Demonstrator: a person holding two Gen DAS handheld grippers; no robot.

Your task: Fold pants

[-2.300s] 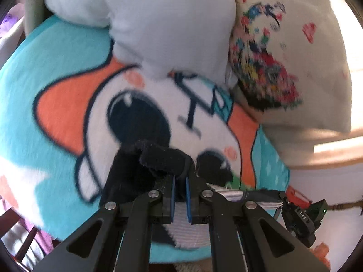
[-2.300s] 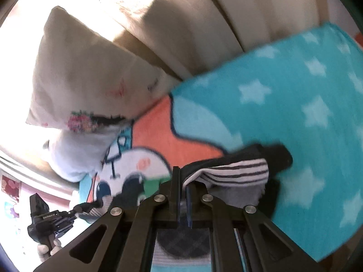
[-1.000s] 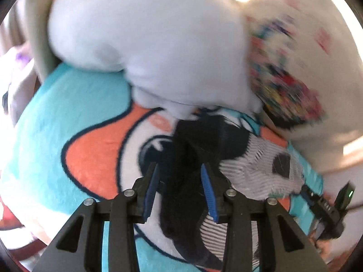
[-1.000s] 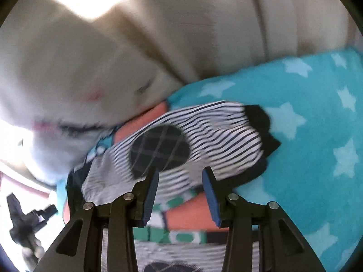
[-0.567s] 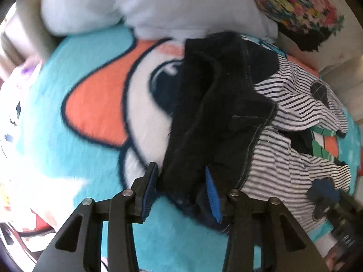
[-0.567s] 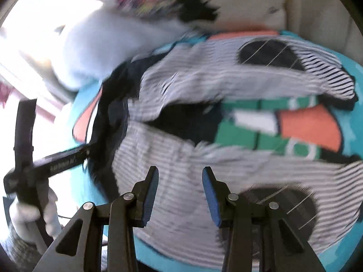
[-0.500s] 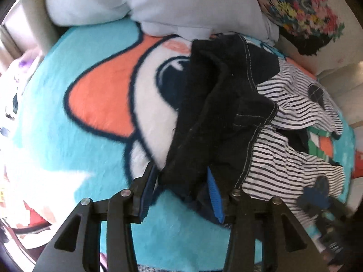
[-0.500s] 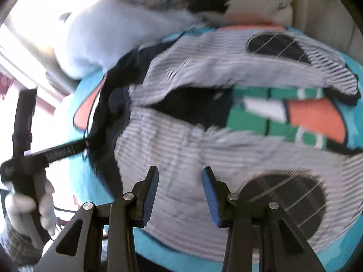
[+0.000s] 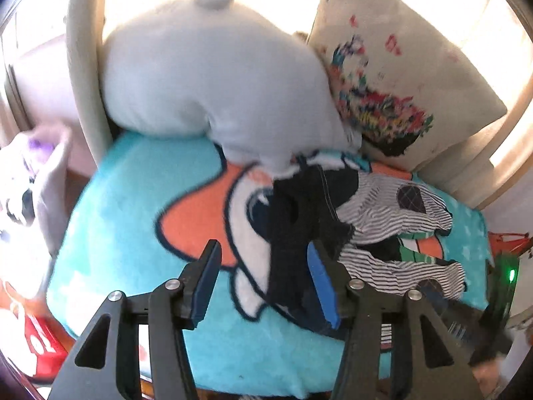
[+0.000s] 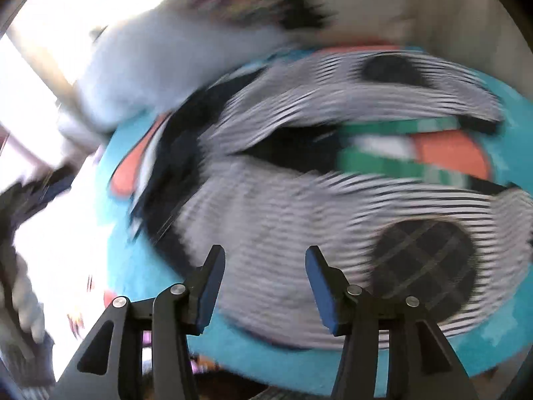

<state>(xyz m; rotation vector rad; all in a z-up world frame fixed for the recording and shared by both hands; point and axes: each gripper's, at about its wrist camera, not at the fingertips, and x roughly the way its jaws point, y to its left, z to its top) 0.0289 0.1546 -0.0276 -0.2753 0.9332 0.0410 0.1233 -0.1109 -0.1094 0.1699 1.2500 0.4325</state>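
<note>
Pants (image 9: 376, 233), striped with a dark waist and dark knee patches, lie spread on a turquoise cartoon blanket (image 9: 133, 200), waist to the left and both legs running right, near a white plush pillow (image 9: 213, 76) and a floral cushion (image 9: 393, 76) at the far side. Left tool (image 9: 263, 280) hangs over the dark waistband, jaws opening, nothing gripped. Right tool (image 10: 265, 286), in a blurred view, is above the nearer striped leg, jaws opening and empty.

The left gripper (image 9: 263, 280) points steeply down, its blue-padded jaws apart and opening, pressing on nothing. The right gripper (image 10: 265, 283) also tilts steeply down, jaws apart and opening, nothing clamped between them.
</note>
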